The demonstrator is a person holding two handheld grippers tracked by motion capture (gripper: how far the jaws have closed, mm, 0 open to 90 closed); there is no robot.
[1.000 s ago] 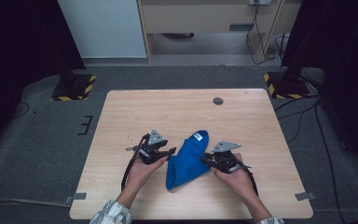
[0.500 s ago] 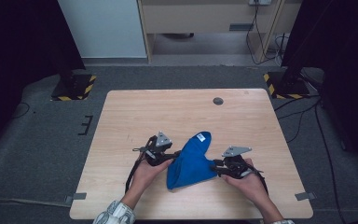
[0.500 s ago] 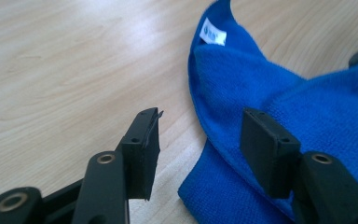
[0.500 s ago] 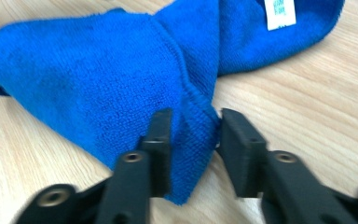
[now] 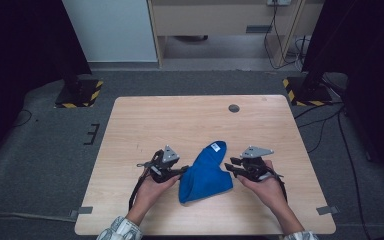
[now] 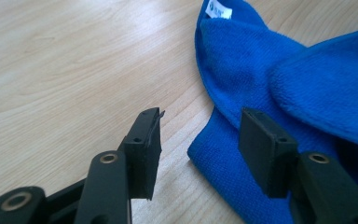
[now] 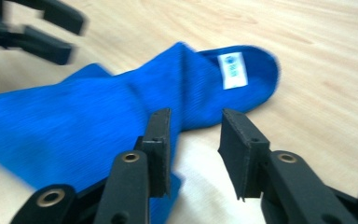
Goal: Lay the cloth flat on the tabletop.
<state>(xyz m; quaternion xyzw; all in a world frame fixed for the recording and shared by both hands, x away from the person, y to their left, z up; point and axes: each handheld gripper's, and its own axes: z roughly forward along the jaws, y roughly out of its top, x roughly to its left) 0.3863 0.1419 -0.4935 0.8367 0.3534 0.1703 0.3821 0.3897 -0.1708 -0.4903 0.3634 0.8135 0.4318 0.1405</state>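
Note:
A crumpled blue cloth (image 5: 205, 172) with a white label (image 7: 233, 70) lies on the wooden table (image 5: 190, 120), near its front edge. My left gripper (image 5: 181, 171) rests at the cloth's left edge. In the left gripper view it (image 6: 204, 123) stands open, with a folded corner of the cloth (image 6: 284, 79) lying on the table between its jaws. My right gripper (image 5: 228, 167) is at the cloth's right side. In the right gripper view it (image 7: 196, 121) is open too, low over the cloth's (image 7: 98, 126) edge, with bare wood in most of the gap.
A small dark round hole cover (image 5: 234, 108) sits near the table's far edge. Grey carpet surrounds the table, with black stands on yellow-striped bases (image 5: 80, 95) at the far corners. The left gripper's jaws (image 7: 37, 28) show across the cloth in the right gripper view.
The cloth's near end has spread out to the right as the right gripper drew that way. The left gripper shifted slightly toward the person.

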